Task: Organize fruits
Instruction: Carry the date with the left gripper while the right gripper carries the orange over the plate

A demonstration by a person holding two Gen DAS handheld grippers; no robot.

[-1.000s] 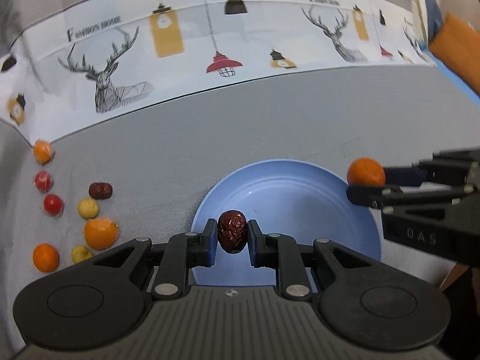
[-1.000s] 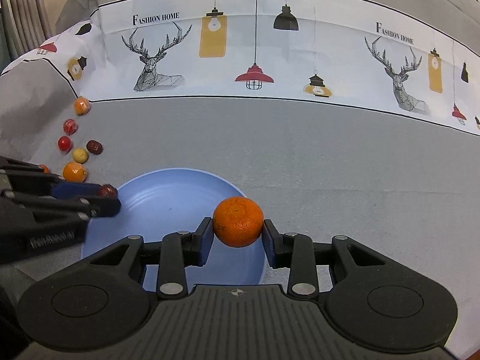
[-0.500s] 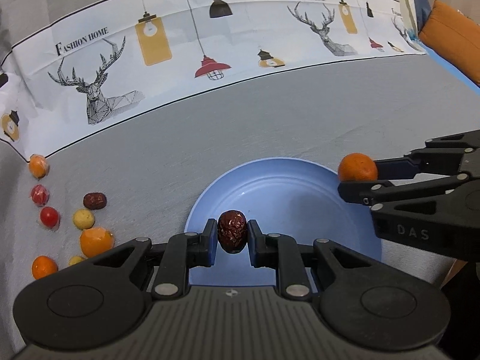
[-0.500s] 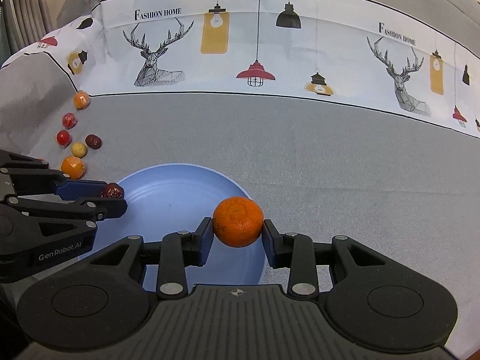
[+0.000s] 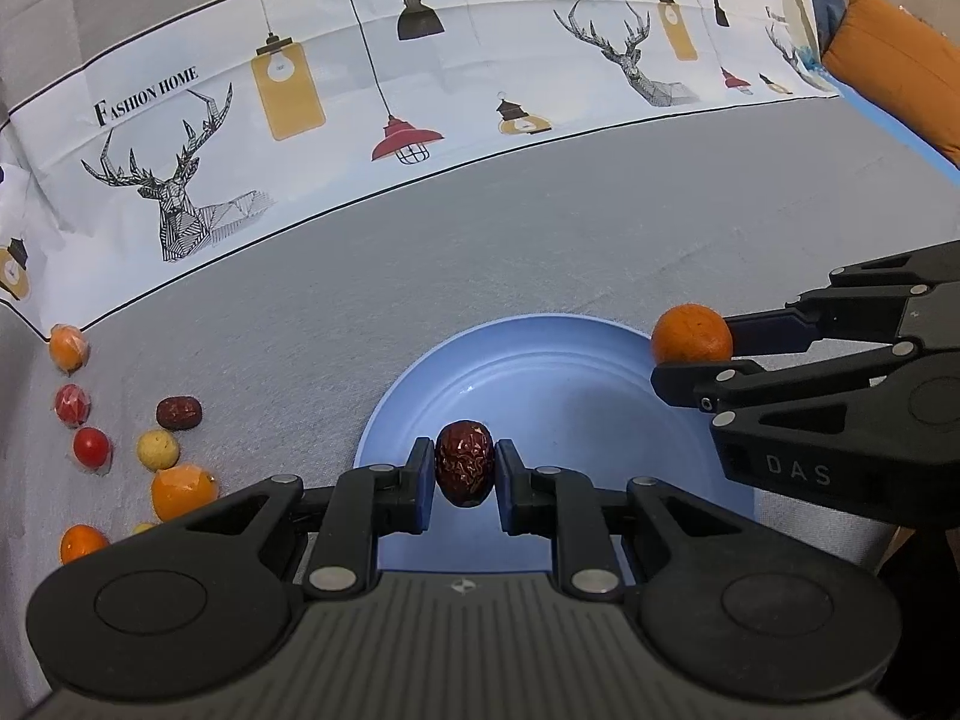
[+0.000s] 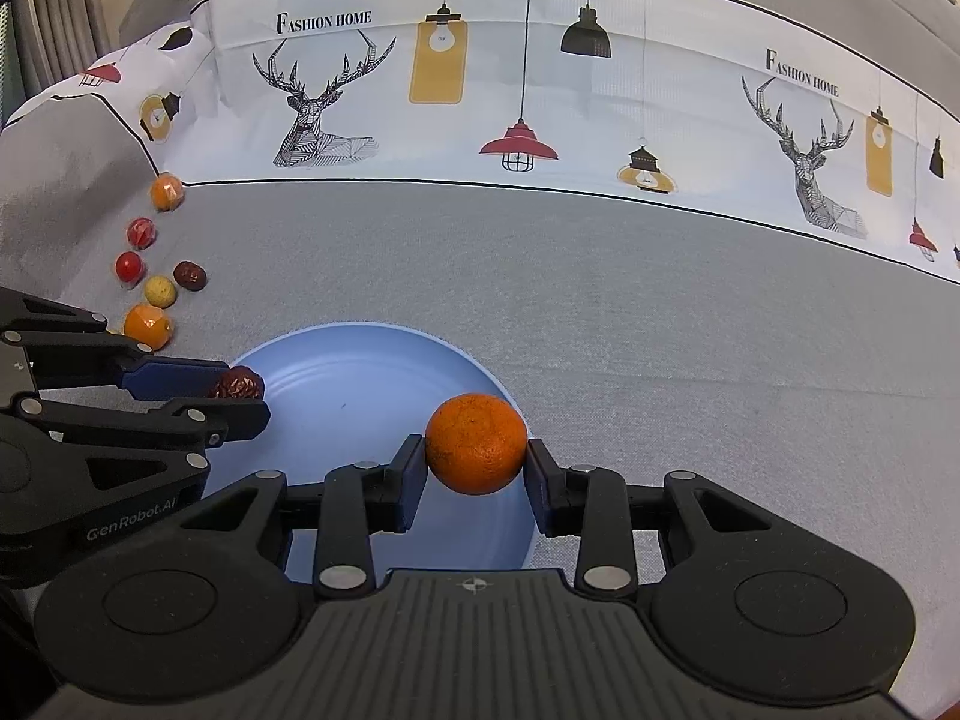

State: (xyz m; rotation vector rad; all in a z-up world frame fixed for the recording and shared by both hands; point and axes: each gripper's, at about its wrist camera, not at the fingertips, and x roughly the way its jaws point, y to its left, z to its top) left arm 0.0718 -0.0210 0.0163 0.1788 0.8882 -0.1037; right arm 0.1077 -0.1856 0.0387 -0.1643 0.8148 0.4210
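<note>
Black plastic grippers, blue-padded fingers (image 5: pixel 420 483), silver screws, "DAS" and "GenRobot.AI" lettering.

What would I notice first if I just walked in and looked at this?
Probably the two black tongs over the blue plate: the right tongs pinch a bright orange, and the left tongs pinch a wrinkly dark red date. Far left on the grey cloth lies a cluster of little fruits.

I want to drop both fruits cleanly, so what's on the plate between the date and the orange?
Nothing: between the date and the orange, only bare blue plate shows in the right wrist view; the left wrist view agrees.
</note>
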